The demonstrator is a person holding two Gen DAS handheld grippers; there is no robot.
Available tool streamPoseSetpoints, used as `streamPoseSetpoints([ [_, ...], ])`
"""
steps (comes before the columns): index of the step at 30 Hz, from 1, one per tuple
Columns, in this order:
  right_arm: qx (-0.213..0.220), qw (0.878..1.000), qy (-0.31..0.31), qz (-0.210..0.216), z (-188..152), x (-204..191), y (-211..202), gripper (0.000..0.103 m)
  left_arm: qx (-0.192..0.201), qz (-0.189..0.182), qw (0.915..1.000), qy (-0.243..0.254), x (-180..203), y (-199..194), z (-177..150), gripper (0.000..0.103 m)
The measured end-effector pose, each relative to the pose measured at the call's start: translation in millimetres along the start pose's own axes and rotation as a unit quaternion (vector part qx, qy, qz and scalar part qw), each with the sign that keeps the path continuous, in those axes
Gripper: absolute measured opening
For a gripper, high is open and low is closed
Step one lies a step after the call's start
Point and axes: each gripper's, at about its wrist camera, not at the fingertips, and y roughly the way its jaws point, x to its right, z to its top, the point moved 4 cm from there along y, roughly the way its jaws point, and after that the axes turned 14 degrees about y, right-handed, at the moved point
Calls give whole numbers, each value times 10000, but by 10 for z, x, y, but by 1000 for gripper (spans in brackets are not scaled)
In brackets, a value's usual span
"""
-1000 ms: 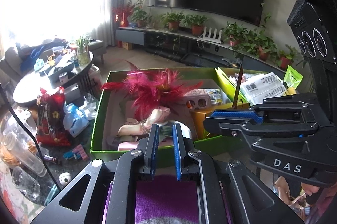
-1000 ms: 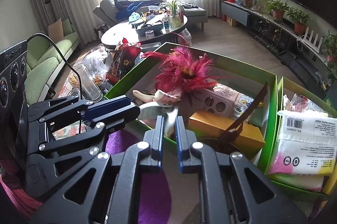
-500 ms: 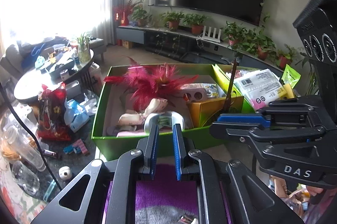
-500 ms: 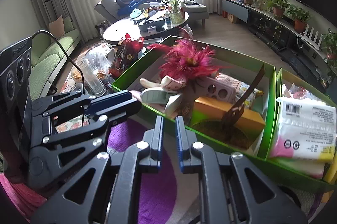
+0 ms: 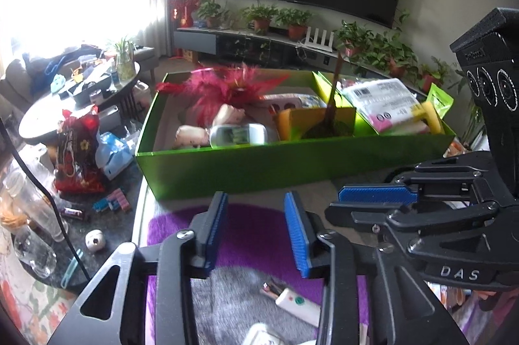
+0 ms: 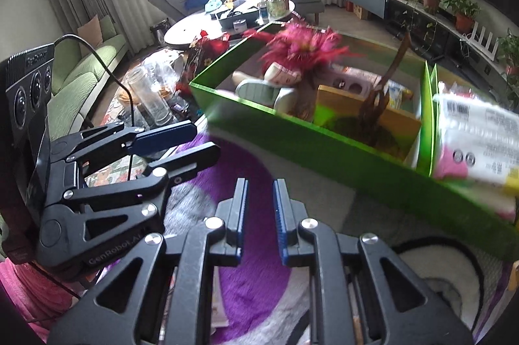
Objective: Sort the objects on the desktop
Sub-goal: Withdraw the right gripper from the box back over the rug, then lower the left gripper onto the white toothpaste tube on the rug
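A green box [image 5: 246, 163] [image 6: 324, 147] with dividers stands on the table beyond a purple and grey mat [image 5: 253, 234] [image 6: 256, 247]. Inside it lie a red feather piece [image 5: 227, 88] [image 6: 308, 48], pale toys, a yellow box [image 5: 311, 121] [image 6: 360, 109], a brown stick in moss [image 5: 332, 98] and a white packet [image 5: 382, 104] [image 6: 476, 130]. My left gripper [image 5: 256, 225] hovers over the mat, its jaws opening with nothing between them. A small white tube [image 5: 296, 304] lies on the mat below it. My right gripper [image 6: 259, 212] is beside it, jaws opening slightly, nothing between them.
Left of the table's edge sit a red snack bag [image 5: 78, 153], clear bottles [image 6: 149, 95], small toys and a round coffee table [image 5: 74, 98] with clutter. A green sofa [image 6: 74, 85] stands far left; a TV wall with potted plants [image 5: 292, 20] lies behind.
Both grippers have drawn back from the green box and sunk toward the mat. The left jaws have spread wide and the right jaws have parted a little. The white tube has come into view.
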Motion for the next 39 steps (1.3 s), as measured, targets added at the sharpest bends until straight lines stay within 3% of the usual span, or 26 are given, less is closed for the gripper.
streamPoseSetpoints([
  [13, -473, 9986, 229, -24, -592, 65, 58, 27, -152, -25, 9996, -251, 62, -120, -282, 39],
  [34, -746, 9971, 102, 60, -968, -44, 48, 44, -311, -98, 9991, -283, 208, -166, -514, 39],
  [39, -815, 9964, -23, -236, -1043, -14, 136, 44, -399, -67, 9985, -375, 168, -144, -571, 39],
])
